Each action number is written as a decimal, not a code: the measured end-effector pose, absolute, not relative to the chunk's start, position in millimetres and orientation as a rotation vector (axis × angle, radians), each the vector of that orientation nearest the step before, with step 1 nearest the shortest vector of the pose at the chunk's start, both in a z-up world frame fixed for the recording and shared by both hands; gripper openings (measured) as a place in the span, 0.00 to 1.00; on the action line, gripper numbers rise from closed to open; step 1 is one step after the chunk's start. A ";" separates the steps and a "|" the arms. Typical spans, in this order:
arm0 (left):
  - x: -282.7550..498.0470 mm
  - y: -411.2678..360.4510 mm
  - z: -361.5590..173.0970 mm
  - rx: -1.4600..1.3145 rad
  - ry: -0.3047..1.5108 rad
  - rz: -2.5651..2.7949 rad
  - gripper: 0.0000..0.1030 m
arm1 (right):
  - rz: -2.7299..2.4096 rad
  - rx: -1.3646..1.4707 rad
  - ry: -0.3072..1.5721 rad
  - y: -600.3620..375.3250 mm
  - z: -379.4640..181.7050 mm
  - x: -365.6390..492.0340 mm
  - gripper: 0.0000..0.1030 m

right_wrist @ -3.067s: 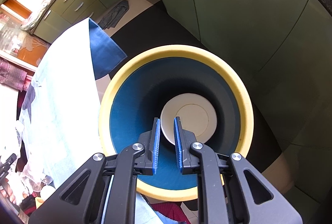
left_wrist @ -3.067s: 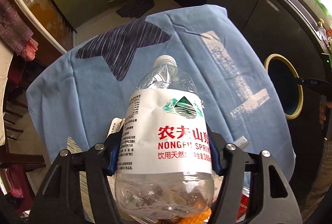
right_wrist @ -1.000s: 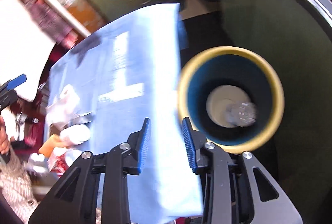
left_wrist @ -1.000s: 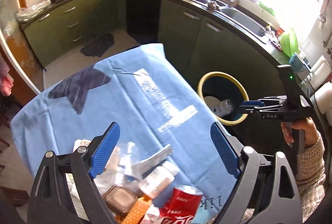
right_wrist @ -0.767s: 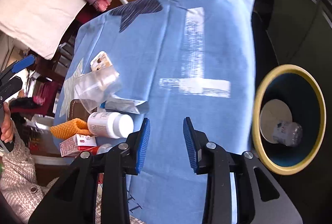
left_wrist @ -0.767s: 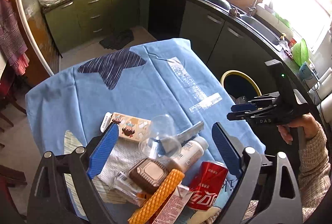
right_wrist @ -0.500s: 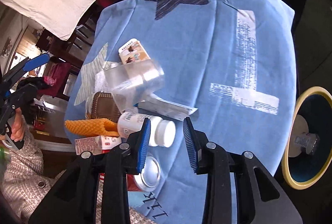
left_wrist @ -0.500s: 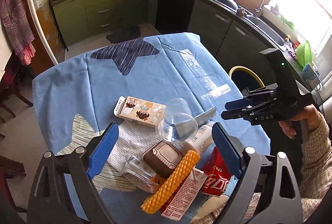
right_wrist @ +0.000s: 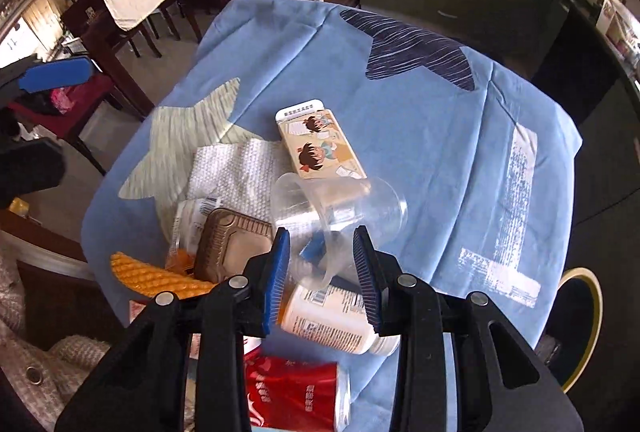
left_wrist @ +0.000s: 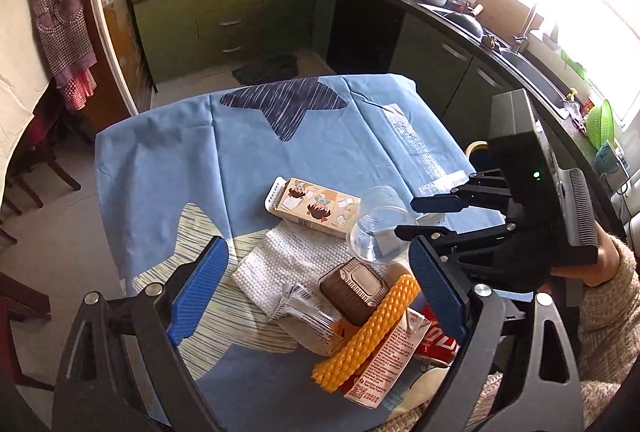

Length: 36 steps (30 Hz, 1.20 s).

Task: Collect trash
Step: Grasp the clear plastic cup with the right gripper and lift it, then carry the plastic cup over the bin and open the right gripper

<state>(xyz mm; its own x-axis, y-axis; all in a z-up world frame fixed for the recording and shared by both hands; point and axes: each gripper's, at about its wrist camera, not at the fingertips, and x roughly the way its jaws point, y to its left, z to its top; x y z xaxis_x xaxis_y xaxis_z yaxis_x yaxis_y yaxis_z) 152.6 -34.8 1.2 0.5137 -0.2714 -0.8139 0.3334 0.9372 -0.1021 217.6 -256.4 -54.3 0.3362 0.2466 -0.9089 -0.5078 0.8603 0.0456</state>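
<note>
A heap of trash lies on the blue cloth (left_wrist: 240, 160) at the near side of the table: a clear plastic cup (left_wrist: 378, 228) on its side, a cartoon carton (left_wrist: 312, 206), a brown tray (left_wrist: 354, 290), an orange ridged piece (left_wrist: 368, 328), a red can (right_wrist: 296, 396) and a white bottle (right_wrist: 332, 316). My left gripper (left_wrist: 316, 290) is wide open and empty above the heap. My right gripper (right_wrist: 320, 266) is open, its jaws on either side of the clear cup (right_wrist: 340, 208), with nothing held. It also shows in the left wrist view (left_wrist: 412, 216).
The yellow-rimmed blue bin (right_wrist: 580, 324) stands on the floor right of the table, partly hidden behind the table edge in the left wrist view (left_wrist: 476, 148). A white paper towel (left_wrist: 284, 264) and a wrapper (left_wrist: 308, 312) lie under the heap. Green kitchen cabinets (left_wrist: 224, 12) stand behind.
The bottle has left my left gripper and lies in the bin. My right gripper has swung from the bin back over the table to the clear cup. My left gripper has drawn back, open.
</note>
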 end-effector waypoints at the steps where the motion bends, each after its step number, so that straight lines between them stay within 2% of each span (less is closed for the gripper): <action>1: 151.9 -32.6 0.5 0.068 0.967 -0.360 0.85 | 0.472 -0.295 1.115 -253.3 -56.6 219.0 0.33; 4: 150.5 -29.3 -2.1 0.068 0.975 -0.356 0.85 | 0.409 -0.354 1.102 -251.5 -65.1 225.5 0.31; 7: 150.7 -29.1 -4.2 0.065 0.981 -0.360 0.85 | 0.365 -0.371 1.106 -257.3 -72.1 232.8 0.14; 8: 150.8 -29.4 -4.8 0.065 0.982 -0.363 0.85 | 0.345 -0.377 1.089 -260.7 -71.2 233.5 0.05; 17: 150.7 -41.6 -5.9 0.081 0.985 -0.384 0.85 | 0.294 -0.190 1.038 -336.4 -35.6 233.8 0.05; 24: 148.3 -57.5 -8.4 0.102 0.992 -0.422 0.85 | 0.047 -0.001 0.981 -471.4 -7.7 219.3 0.05; 31: 146.0 -69.4 -9.2 0.115 1.001 -0.436 0.85 | -0.221 0.162 1.101 -605.6 -68.2 220.9 0.05; 36: 141.8 -74.2 -6.0 0.132 1.003 -0.436 0.85 | -0.310 0.254 1.161 -661.1 -112.5 231.0 0.05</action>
<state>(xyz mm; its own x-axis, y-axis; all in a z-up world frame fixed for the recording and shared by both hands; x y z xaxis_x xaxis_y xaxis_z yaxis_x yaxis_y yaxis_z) 141.8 -74.2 -6.0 0.4601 -0.2937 -0.8379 0.4130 0.9062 -0.0908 231.0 -661.1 -112.5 0.3639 -0.1082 -0.9251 0.3678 0.9292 0.0360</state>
